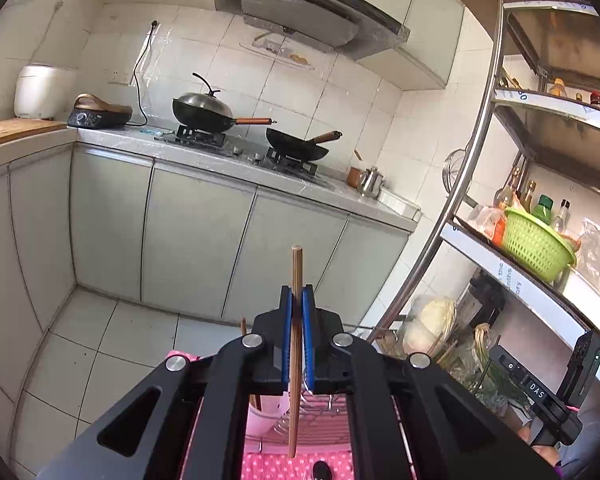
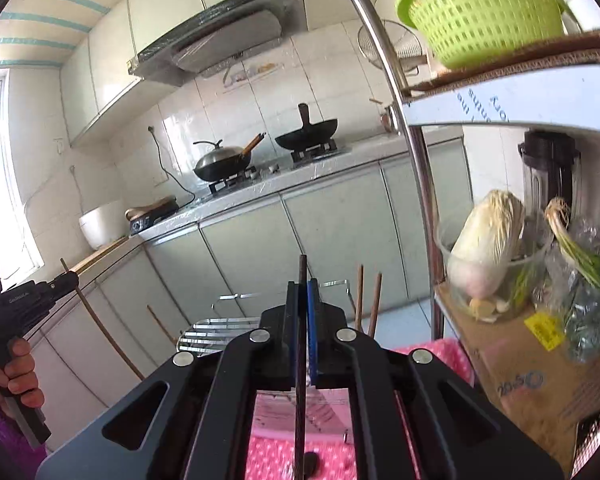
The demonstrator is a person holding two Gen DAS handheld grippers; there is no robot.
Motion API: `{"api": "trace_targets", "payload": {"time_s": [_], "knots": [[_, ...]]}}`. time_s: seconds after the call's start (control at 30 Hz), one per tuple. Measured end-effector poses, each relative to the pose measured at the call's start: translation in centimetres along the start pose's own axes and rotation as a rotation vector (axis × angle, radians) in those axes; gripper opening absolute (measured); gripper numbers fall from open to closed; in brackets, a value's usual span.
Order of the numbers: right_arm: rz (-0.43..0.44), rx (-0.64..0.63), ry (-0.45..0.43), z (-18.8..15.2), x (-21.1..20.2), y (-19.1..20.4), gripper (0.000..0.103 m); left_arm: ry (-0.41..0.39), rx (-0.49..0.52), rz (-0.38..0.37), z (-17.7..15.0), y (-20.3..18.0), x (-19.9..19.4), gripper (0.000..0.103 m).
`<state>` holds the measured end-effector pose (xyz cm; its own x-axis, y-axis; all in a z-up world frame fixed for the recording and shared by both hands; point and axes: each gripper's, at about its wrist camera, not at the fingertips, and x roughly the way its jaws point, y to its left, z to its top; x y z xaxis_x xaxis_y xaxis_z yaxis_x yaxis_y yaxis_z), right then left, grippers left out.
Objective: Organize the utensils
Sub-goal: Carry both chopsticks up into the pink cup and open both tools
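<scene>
My left gripper point(image 1: 297, 294) is shut on a light wooden chopstick point(image 1: 295, 360) that stands upright between its blue pads, above a metal dish rack point(image 1: 316, 420) on a pink dotted cloth point(image 1: 332, 464). My right gripper point(image 2: 302, 292) is shut on a dark chopstick point(image 2: 301, 360), also upright, over the same rack point(image 2: 219, 330). Two brown chopsticks point(image 2: 368, 304) stand upright behind the right gripper. The left gripper with its chopstick point(image 2: 91, 312) shows at the left of the right wrist view. The right gripper's body point(image 1: 548, 392) shows at the right of the left wrist view.
A counter with two woks point(image 1: 255, 128) on a gas stove runs along the far wall. A steel shelf point(image 1: 480, 152) at the right holds a green basket point(image 1: 536, 244), bottles, a cabbage point(image 2: 484, 240) and greens. A white cup point(image 1: 265, 416) stands by the rack.
</scene>
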<state>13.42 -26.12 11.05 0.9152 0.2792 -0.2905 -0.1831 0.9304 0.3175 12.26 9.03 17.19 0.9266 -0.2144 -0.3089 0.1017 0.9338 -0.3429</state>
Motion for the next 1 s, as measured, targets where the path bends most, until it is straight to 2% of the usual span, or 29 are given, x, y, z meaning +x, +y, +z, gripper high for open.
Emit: {"api": "trace_targets", "payload": {"time_s": [0.23, 0.47, 0.7, 1.0], "knots": [[-0.054, -0.064, -0.111, 1.9, 3.0, -0.1, 0.004, -0.060, 0.008, 0.052, 1.9, 0.1, 2.2, 0.004], [-0.076, -0.124, -0.170, 1.3, 6.0, -0.2, 0.004, -0.040, 0.010, 0.091, 0.9, 1.0, 5.6, 0.004], [-0.076, -0.133, -0.129, -1.9, 7.5, -0.8, 0.004, 0.046, 0.008, 0.094, -2.0, 1.7, 8.5, 0.004], [-0.046, -0.087, 0.010, -6.3, 7.9, -1.9, 0.005, 0.167, -0.017, 0.108, -6.5, 2.8, 10.8, 0.004]]}}
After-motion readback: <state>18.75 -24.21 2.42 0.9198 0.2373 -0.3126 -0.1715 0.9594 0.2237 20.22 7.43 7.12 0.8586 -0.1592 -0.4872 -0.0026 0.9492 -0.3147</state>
